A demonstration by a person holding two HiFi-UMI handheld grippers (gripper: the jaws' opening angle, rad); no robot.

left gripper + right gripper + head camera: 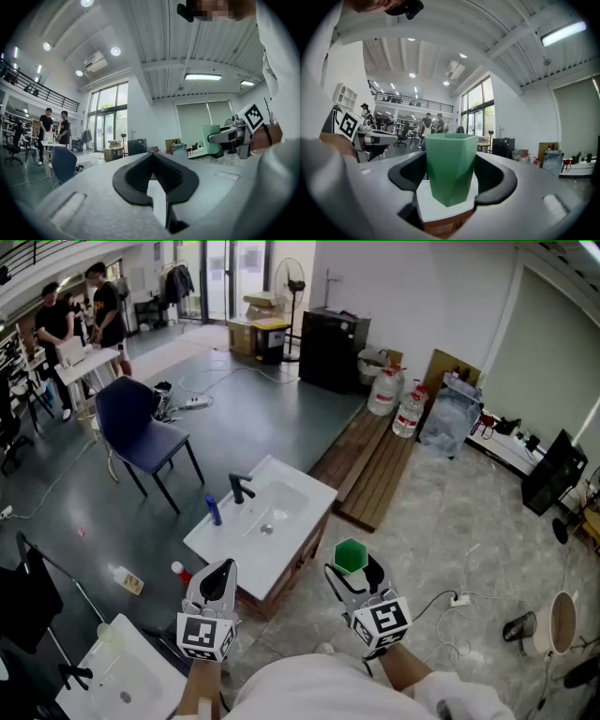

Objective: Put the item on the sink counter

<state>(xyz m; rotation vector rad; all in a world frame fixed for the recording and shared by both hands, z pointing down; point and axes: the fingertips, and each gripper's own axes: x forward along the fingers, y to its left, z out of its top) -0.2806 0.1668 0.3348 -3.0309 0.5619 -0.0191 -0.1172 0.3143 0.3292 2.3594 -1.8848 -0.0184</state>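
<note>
Fingers [405,176] of right gripper [450,174]: spread wide, the black pads pressed on both sides of a green cup [450,166].
Fingers [136,180] of left gripper [152,161]: drawn together at the tips, with nothing between them.
Green cup: upright and faceted, held in the air by the right gripper; in the head view it [351,555] showed just beside the near right edge of the sink counter, not resting on it.
Sink counter [298,486]: white top with a sunken basin on a wooden base, standing on the floor ahead of both grippers.
On the counter: a black faucet [241,488] stood at the basin's left side, and a blue bottle [214,510] stood upright near it.
Left gripper in head view [220,577]: was over the counter's near corner, level with the right gripper [354,570] and apart from it.
Surroundings: a blue chair [141,427] stood beyond the counter; a second sink [122,667] lay at the lower left; water jugs [394,395] stood by the far wall; two people [80,310] stood at a table in the far left corner.
</note>
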